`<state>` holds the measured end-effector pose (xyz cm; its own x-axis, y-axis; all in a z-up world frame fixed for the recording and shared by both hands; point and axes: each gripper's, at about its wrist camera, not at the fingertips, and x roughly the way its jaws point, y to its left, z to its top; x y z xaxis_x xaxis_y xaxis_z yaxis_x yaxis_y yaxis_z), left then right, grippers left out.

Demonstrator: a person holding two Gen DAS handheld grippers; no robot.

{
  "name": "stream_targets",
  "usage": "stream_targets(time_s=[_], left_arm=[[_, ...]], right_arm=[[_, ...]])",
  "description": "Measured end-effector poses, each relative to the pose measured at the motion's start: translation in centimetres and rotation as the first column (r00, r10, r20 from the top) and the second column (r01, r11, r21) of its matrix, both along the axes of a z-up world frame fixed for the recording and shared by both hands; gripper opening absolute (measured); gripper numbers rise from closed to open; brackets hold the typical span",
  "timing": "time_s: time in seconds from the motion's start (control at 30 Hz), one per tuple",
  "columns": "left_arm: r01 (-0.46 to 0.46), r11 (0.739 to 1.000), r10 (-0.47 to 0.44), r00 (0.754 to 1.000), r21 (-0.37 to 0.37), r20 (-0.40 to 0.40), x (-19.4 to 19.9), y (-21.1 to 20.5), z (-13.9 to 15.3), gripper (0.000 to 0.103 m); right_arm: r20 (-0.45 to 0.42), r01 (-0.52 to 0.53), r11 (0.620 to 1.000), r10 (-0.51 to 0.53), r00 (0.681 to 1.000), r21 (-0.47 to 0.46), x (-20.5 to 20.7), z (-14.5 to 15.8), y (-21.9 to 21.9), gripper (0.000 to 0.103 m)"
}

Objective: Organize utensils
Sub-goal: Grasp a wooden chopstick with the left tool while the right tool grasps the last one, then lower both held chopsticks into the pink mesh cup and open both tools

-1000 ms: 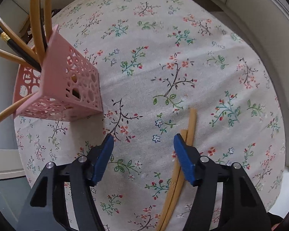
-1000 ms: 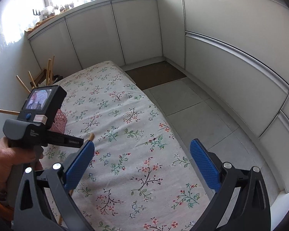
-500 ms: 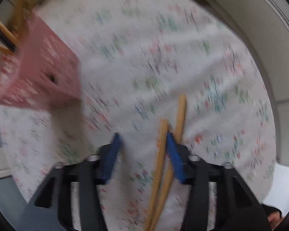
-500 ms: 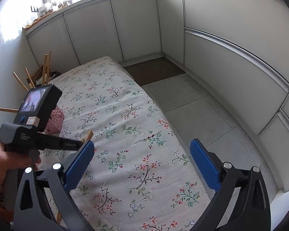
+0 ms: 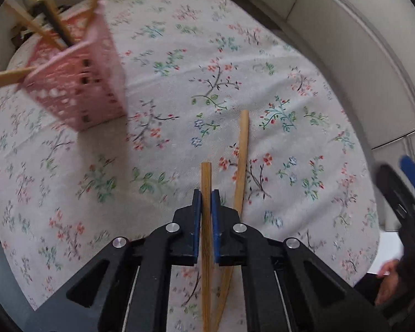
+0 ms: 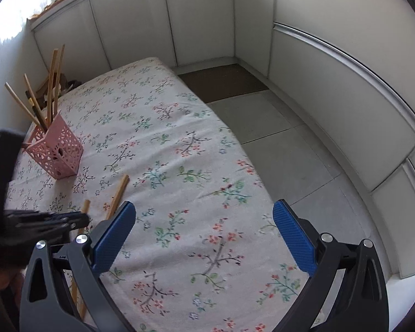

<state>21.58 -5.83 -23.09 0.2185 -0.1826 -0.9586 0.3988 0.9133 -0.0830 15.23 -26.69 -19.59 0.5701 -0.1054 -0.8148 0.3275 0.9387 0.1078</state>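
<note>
Two loose chopsticks lie on the flowered worktop [image 5: 304, 63], and a third group already stands in the holder. From left to right in the left wrist view: the pink holder [image 5: 77, 83] stands at the upper left with several chopsticks leaning out of its mouth; the left tool [image 5: 204, 215] sits at the bottom centre, its blue pads pressed together on the near chopstick [image 5: 206, 182]; the second chopstick [image 5: 242, 149] lies just to the right of it, free on the cloth, the two sticks converging toward the lower ends. The right tool [image 6: 204, 232] appears only at the far right edge of that view, blurred; its own camera shows its pads standing well apart with nothing between them.

The gripped chopstick runs lengthwise along the tool's pointing line, its blunt end projecting forward past the pads. The holder lies forward and to the left of that end, well apart from it. The likely next step is to carry the stick to the holder, which would call for lifting and swinging leftward. The left hand is the nearer one to the holder; the right is the nearer one to the free chopstick.
</note>
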Motion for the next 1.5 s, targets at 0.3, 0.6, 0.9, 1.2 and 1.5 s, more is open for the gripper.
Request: stream_targets(time_s=[0.3, 0.6, 0.9, 1.2, 1.5], left_arm=[[-0.035, 0.994, 0.056, 0.978, -0.107, 0.202, -3.5, 4.1, 7.9, 0.007], [-0.075, 0.982, 0.119, 0.958, -0.176, 0.26, -4.4, 7.0, 11.9, 0.007], [-0.095, 0.953, 0.199, 0.911, -0.287, 0.36, -6.7, 7.9, 15.4, 0.007], [-0.062, 0.942, 0.22, 0.854, -0.329, 0.471, -9.9, 6.8, 19.7, 0.007], [-0.059, 0.949, 0.233, 0.793, -0.31, 0.562, -7.6, 5.1, 24.6, 0.007]], right_arm=[[-0.245, 0.037, 0.997, -0.019, 0.969, 0.066, 9.4, -3.2, 5.2, 0.094], [-0.282, -0.037, 0.99, 0.074, 0.957, 0.134, 9.7, -5.9, 9.2, 0.007], [0.27, -0.194, 0.979, 0.169, 0.948, 0.069, -3.3, 2.8, 8.2, 0.008], [0.477, -0.247, 0.969, 0.23, 0.848, -0.028, -10.0, 10.6, 7.6, 0.008], [0.564, -0.242, 0.969, 0.226, 0.794, -0.047, -5.5, 17.2, 7.5, 0.008]])
